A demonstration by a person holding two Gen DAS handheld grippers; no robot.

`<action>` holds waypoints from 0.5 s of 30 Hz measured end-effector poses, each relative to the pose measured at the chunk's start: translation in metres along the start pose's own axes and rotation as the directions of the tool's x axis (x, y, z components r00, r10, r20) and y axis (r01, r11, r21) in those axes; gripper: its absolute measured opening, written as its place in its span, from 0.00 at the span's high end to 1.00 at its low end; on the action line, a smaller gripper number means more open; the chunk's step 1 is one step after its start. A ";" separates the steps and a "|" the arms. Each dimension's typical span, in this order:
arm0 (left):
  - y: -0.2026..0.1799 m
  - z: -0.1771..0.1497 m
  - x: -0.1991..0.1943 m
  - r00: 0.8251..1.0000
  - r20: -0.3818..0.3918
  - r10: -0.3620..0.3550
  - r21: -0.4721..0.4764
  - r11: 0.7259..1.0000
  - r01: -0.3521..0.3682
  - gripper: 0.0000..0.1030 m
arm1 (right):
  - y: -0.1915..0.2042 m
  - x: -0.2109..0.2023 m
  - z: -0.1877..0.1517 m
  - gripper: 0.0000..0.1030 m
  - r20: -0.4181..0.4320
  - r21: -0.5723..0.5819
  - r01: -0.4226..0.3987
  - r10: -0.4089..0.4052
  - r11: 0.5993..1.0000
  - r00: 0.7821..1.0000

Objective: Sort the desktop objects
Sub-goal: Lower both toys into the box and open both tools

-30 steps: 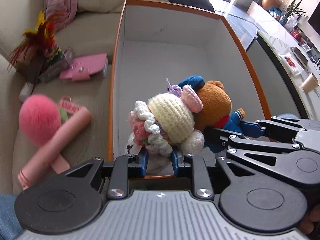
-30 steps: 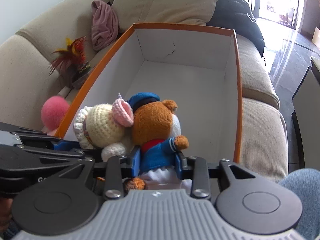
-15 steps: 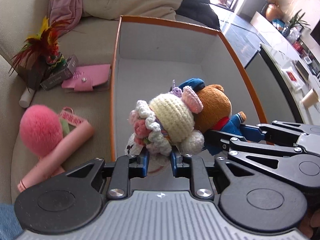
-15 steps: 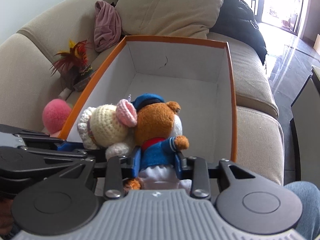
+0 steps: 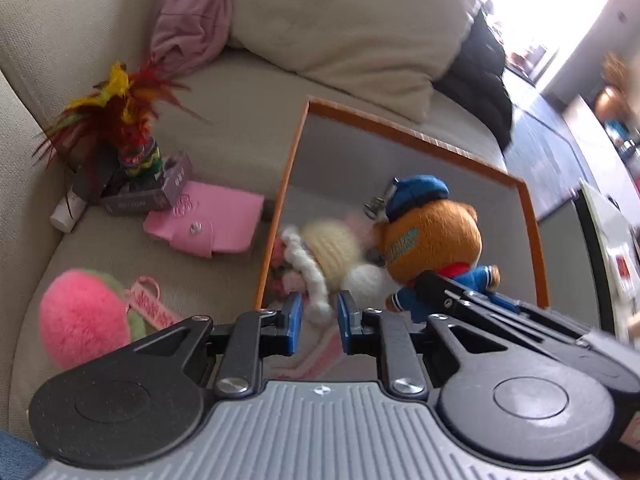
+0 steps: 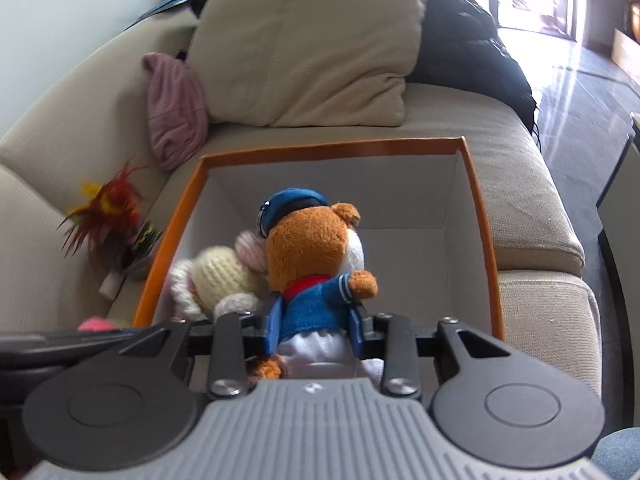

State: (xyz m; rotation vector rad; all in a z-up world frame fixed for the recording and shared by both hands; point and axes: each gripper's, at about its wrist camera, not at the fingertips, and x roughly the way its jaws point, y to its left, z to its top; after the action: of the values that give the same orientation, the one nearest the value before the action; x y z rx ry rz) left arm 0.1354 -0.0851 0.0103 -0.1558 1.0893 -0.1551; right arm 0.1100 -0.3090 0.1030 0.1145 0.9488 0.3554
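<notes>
A white box with an orange rim [image 5: 280,204] [image 6: 476,208] sits on the sofa. My left gripper [image 5: 318,316] has its fingers slightly apart over the box's near edge. The cream crochet doll [image 5: 328,246] [image 6: 218,276] is blurred, lies beyond the fingertips inside the box, and looks free of the pads. My right gripper [image 6: 316,322] is shut on the brown bear in a blue sailor suit [image 6: 312,264] [image 5: 428,236] and holds it over the box, just right of the doll.
Left of the box on the sofa lie a pink wallet [image 5: 208,220], a grey carton under a feather toy [image 5: 120,120], a pink pompom [image 5: 84,316] and a white tube [image 5: 64,212]. A cushion [image 6: 312,40], pink cloth [image 6: 172,108] and black jacket [image 6: 472,48] are behind.
Both grippers have pulled back and risen from the box. The left fingers have opened and the crochet doll has dropped away from them into the box. The bear stays gripped.
</notes>
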 end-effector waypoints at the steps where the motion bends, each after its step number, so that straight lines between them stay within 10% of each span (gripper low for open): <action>1: -0.002 0.003 0.002 1.000 0.015 0.011 -0.005 1.000 -0.011 0.81 | -0.001 0.005 0.002 0.66 0.002 0.014 0.004 -0.004 1.000 1.000; 15: 0.008 0.001 -0.032 0.992 0.095 -0.077 0.153 0.986 0.062 0.80 | 0.006 0.004 -0.012 0.65 0.006 0.022 0.175 -0.175 0.984 0.984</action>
State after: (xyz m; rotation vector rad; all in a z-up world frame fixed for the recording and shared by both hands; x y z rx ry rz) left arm 0.1216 -0.0709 0.0371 -0.0655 0.9683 -0.2886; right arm 0.1008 -0.3029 0.0941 0.0513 0.9470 0.1822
